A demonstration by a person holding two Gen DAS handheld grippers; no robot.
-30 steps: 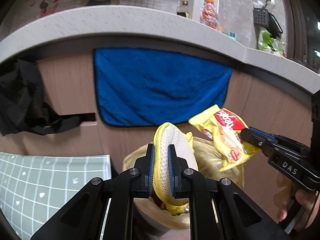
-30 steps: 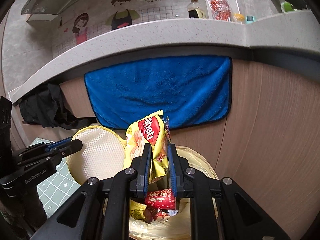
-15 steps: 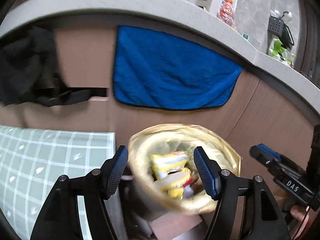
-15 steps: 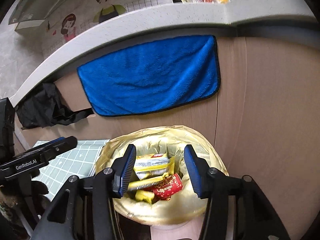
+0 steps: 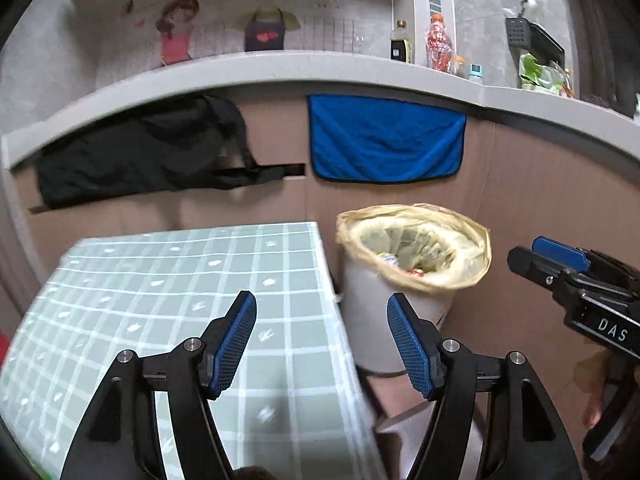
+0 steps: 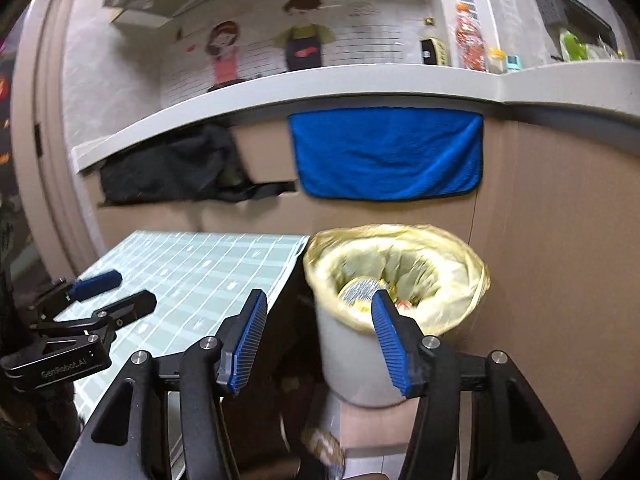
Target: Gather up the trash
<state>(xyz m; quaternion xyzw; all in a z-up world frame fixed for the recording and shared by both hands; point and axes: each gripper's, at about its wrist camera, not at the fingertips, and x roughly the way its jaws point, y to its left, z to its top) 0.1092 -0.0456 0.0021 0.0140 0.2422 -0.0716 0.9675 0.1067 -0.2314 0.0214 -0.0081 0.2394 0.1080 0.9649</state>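
Black plastic grippers with blue ribbed pads, two. Left gripper [image 5: 322,340]: jaws spread wide, nothing between them, body lettered "GenRobot.AI" in the right wrist view. Right gripper [image 6: 318,342]: jaws opening, nothing gripped, body lettered "DAS" in the left wrist view.

White trash bin [image 6: 360,372], lined with a yellow bag [image 6: 460,280], stands on the floor just beside the table [image 5: 160,300]; wrappers [image 6: 362,290] lie inside, their print too blurred to read.

Table cover: pale green with a white grid.

Blue towel [image 6: 388,152] and black cloth [image 5: 136,156] hang below a grey counter [image 5: 320,68]. Wood-tone panels beneath.

Counter holds a dark bottle [image 5: 401,46] and an orange-capped bottle [image 5: 438,50]. Wall shows two cartoon figures [image 5: 224,28] and Chinese characters, unreadable.
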